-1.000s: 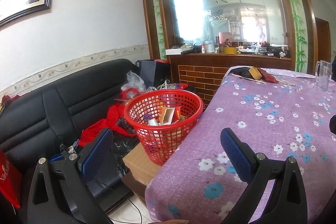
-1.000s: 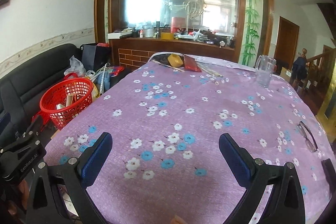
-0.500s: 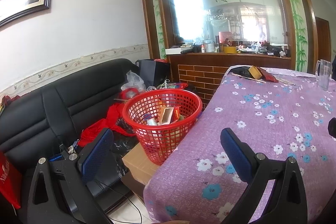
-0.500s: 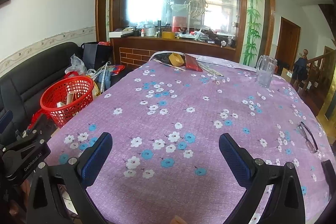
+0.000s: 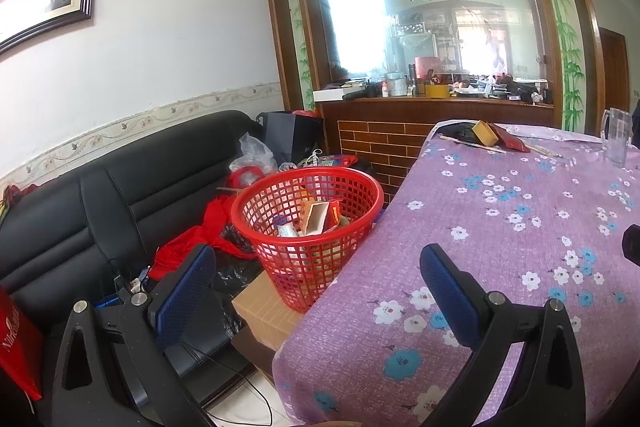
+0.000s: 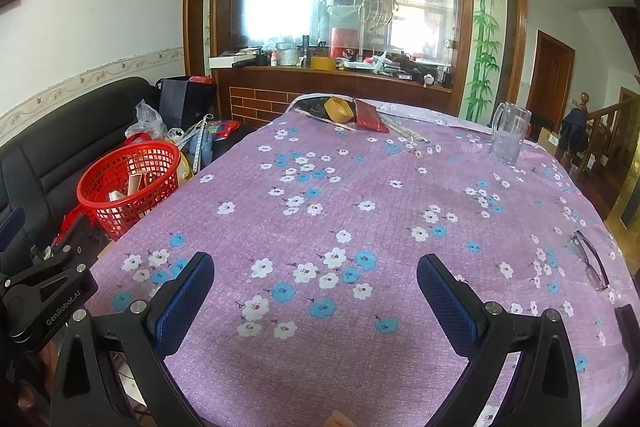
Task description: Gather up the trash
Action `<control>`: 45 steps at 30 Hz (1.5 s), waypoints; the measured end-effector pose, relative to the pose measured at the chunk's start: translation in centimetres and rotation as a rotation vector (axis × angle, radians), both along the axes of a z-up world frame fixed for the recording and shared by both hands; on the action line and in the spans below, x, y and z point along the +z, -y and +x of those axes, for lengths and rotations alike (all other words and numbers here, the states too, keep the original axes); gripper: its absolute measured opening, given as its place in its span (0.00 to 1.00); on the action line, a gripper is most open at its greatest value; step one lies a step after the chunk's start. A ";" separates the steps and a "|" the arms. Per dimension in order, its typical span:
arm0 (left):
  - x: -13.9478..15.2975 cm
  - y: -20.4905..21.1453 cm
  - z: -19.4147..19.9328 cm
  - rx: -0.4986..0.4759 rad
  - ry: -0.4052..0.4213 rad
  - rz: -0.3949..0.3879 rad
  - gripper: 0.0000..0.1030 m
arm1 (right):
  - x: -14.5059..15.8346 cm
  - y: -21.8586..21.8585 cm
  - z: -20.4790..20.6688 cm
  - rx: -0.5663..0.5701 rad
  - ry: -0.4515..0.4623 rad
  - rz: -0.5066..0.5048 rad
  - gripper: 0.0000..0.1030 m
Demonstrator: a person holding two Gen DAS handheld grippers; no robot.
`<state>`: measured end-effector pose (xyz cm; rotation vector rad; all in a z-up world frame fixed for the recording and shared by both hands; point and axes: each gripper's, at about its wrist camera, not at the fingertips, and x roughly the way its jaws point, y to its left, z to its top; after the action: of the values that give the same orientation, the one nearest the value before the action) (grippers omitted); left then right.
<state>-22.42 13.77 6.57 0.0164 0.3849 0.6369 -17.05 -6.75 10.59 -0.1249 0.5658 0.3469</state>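
Observation:
A red mesh basket (image 5: 308, 223) (image 6: 128, 183) stands on a cardboard box (image 5: 264, 311) beside the table's left edge, with cartons and wrappers (image 5: 316, 219) inside it. My left gripper (image 5: 316, 287) is open and empty, held near the table's front left corner, in front of the basket. Over the near part of the purple flowered tablecloth (image 6: 360, 211) my right gripper (image 6: 316, 291) is open and empty. The left gripper's body (image 6: 44, 291) shows at the lower left of the right wrist view.
At the table's far end lie a yellow tape roll (image 6: 339, 109), a red packet (image 6: 370, 117) and chopsticks (image 6: 404, 135). A glass mug (image 6: 510, 139) stands far right, eyeglasses (image 6: 590, 259) near the right edge. A black sofa (image 5: 92, 203) holds red cloth and bags.
Both grippers have drifted slightly, with the left view shifting a little so the basket sits marginally lower left. Both stay open and empty.

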 end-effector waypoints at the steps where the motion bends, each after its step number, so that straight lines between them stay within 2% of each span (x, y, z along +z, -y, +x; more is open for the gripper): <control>1: 0.0 0.0 0.0 0.000 0.000 0.000 0.99 | 0.0 0.0 0.0 0.001 -0.001 -0.001 1.00; 45: -0.9 0.2 0.1 -0.017 -0.024 0.007 0.99 | -1.4 -0.1 0.4 0.004 -0.036 0.005 1.00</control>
<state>-22.32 13.55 5.69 0.0341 0.4051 0.6213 -16.62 -6.62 9.21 -0.1153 0.5998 0.3550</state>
